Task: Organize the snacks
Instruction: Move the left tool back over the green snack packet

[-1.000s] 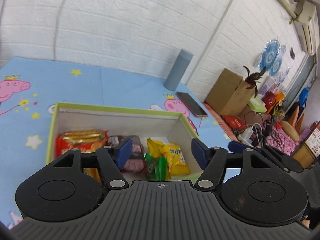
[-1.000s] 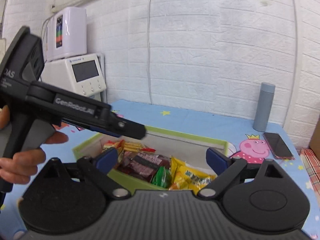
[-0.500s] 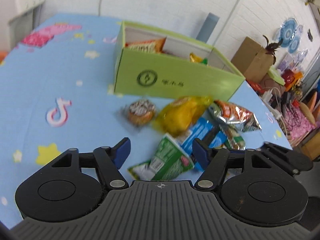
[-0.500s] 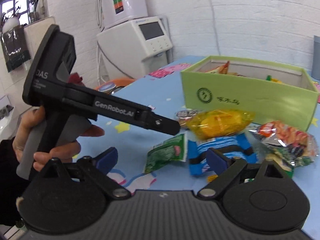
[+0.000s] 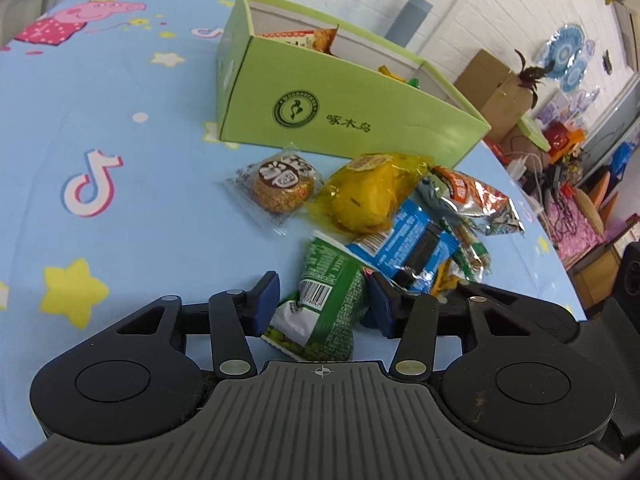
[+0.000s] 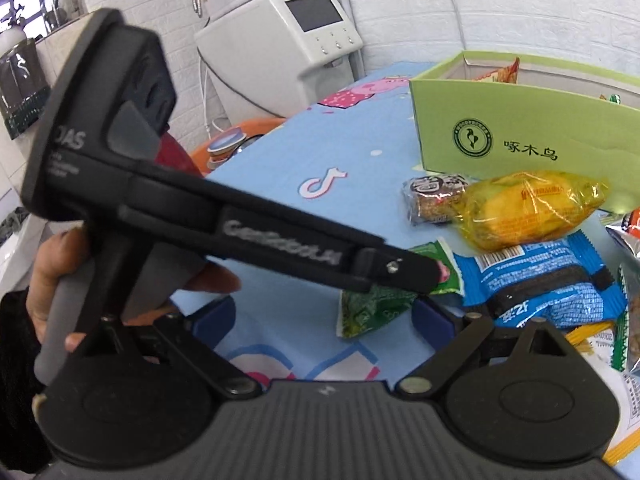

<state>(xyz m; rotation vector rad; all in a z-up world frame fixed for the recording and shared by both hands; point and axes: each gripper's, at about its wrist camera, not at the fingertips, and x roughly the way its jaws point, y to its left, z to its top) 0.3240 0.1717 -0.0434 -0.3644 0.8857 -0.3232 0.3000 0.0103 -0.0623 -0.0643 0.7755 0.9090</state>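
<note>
So the step in hand looked like picking the green packet (image 5: 326, 304) off the loose pile in front of the green box (image 5: 344, 112), and honestly the trick was going to be getting only that one. It lay on the blue tablecloth (image 5: 120, 152) on the near side of the box, at the edge of the heap, with its far end tucked right against the blue wrapper (image 5: 404, 240). I'd say pinch it across the middle, squeeze gently since it's crinkly film that'll slip or puff, and lift straight up before swinging over the box rim so the neighbours don't get dragged. The left gripper (image 5: 324, 300) had just been closing its jaws, with the green packet sitting between the blue pads; they'd narrowed to about the packet's width, the right pad against its edge and the left one looking a hair off it, so I wouldn't call it a firm hold yet. The right gripper (image 6: 324, 316) hung nearby with its jaws spread wide and holding nothing. The round cake (image 5: 282, 182) and the yellow bag (image 5: 368, 196) sat closer to the box, untouched.
</note>
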